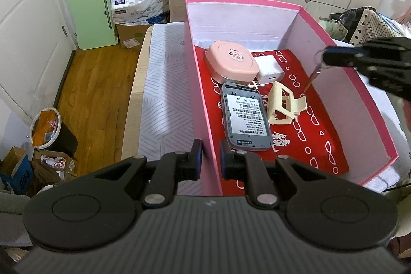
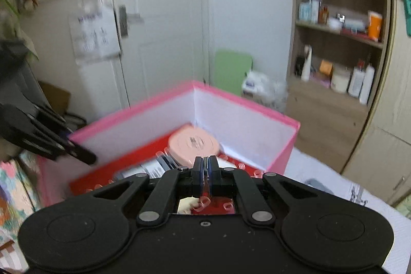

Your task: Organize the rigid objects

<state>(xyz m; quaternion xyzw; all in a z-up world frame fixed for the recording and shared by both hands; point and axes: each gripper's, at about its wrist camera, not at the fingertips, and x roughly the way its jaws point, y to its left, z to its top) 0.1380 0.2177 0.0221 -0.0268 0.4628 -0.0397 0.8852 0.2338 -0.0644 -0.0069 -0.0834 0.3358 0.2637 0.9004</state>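
Left wrist view: the left gripper [image 1: 211,153] straddles the box [image 1: 203,84] wall at the near corner, pads pinched on the cardboard to steady it. Keep that pinch firm and still; the thin wall would likely flex if tugged.

Inside, on a glossy red liner [image 1: 321,135], lie a flat grey router [image 1: 245,117] with rounded corners and a printed label, a cream hair clip [image 1: 283,104] of openwork plastic, a white cube charger [image 1: 269,69], and a smooth pink case [image 1: 231,63].

Over the far wall, the right gripper [image 1: 325,57] is clamped on a thin clear tube [image 1: 312,78] that hangs slanting into the box. I'd bring it low over the bare liner before letting go; something that slim looks likely to roll or bounce.
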